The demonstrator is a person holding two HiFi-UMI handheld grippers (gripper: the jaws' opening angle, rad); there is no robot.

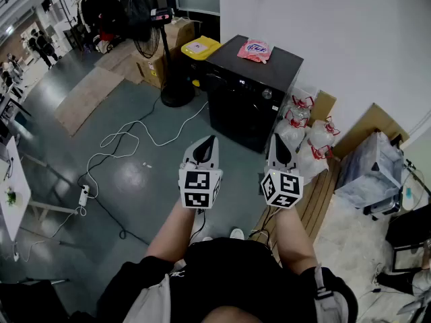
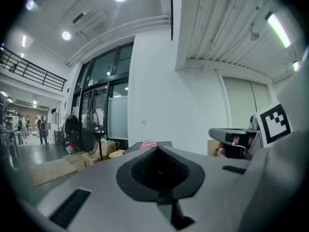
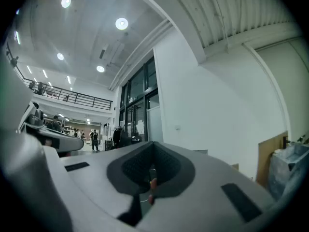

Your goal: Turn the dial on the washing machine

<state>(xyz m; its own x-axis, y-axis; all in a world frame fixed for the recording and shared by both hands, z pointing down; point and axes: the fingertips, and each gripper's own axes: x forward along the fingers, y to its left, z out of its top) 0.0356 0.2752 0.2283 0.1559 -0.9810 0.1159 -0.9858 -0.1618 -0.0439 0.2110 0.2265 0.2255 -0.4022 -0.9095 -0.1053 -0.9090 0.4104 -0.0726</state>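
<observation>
Head view looked down past the person's forearms to two grippers held side by side over the grey floor. The left gripper (image 1: 210, 141) had its jaws pressed together with nothing between them, as the left gripper view made plain. The right gripper (image 1: 276, 140) was likewise closed and empty. Both pointed roughly level toward the machine and touched nothing.

On the floor to the left, a white cable (image 1: 128, 138) looped away from a power strip (image 1: 83, 195). Wooden planks (image 1: 316, 197) lay to the right, below the right gripper.

Just beyond the gripper tips stood the black washing machine (image 1: 242, 110), set against the white wall and well clear of both tools. Its small silvery dial (image 1: 267, 94) sat on the front control strip, toward the right end. A pink packet (image 1: 256, 50) lay on the machine's top. White tied plastic bags (image 1: 303, 132) were heaped beside its right flank.

Left of the machine sat a yellow-lidded box (image 1: 200, 47), and in front of that a black standing fan (image 1: 163, 52). Farther back were cardboard boxes (image 1: 176, 33).
</observation>
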